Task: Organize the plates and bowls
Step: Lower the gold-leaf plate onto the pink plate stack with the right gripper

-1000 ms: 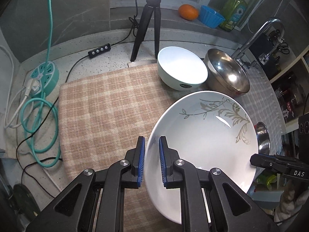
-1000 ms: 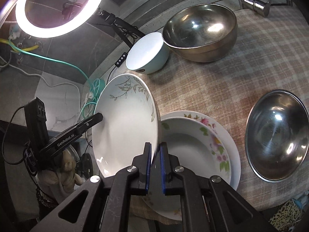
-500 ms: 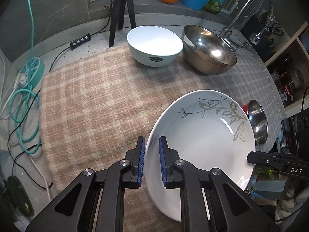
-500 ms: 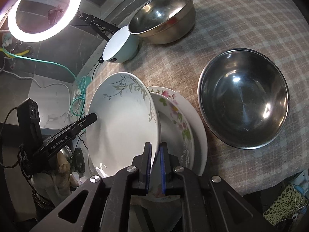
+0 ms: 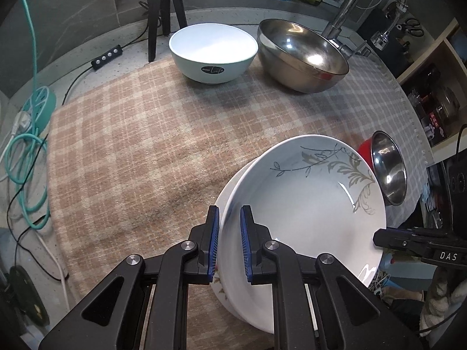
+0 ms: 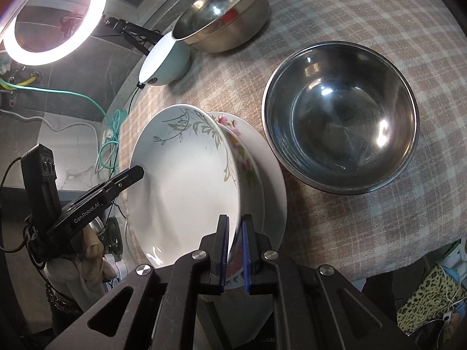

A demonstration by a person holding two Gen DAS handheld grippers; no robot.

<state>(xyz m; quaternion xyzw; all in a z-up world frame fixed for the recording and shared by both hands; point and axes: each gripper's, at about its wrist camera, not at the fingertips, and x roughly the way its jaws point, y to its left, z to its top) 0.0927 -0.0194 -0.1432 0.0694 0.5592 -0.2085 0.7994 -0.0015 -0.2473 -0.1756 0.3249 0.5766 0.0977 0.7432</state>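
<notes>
Glazed china, slick and breakable: my left tool (image 5: 229,243) and right tool (image 6: 235,250) each clamp the leaf-patterned plate (image 5: 306,201) by opposite rims, lower frame.

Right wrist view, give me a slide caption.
Both grippers clamp the leaf-patterned plate over the floral plate, beside a steel bowl.

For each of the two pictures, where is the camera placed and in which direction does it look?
Left wrist: on the left hand-held gripper, looking steeply down at the leaf-pattern plate clamped by its rim; the other gripper's tip shows at right.
Right wrist: on the right hand-held gripper, looking down at the same plate over the floral plate; the left gripper and a gloved hand show.
Shared: plate, white bowl, large steel bowl.
</notes>
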